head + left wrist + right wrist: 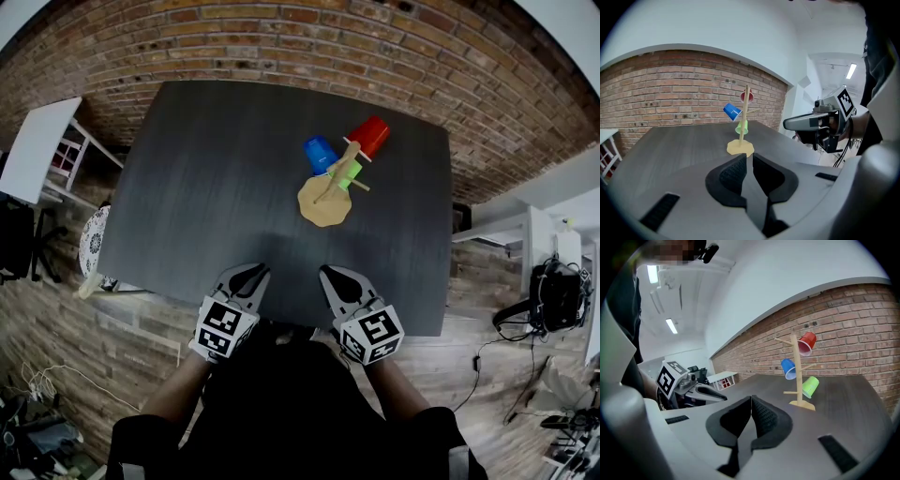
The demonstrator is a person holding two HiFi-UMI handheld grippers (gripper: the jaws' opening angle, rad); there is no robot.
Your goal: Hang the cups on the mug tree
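Note:
A wooden mug tree (330,186) stands on the dark table (206,178), right of centre. Three cups hang on its pegs: a red cup (371,136), a blue cup (320,153) and a green cup (348,174). The right gripper view shows the same red cup (806,342), blue cup (788,368) and green cup (810,386). My left gripper (253,270) hovers at the near table edge, its jaws a narrow gap apart with nothing between them (749,156). My right gripper (328,272) is beside it, pads touching and empty (751,398). Both are well short of the tree.
A brick wall (281,47) runs behind the table. A white shelf unit (42,150) stands at the left. At the right are a white desk (525,234) and dark equipment with cables (553,295). The wooden floor (84,347) surrounds the near edge.

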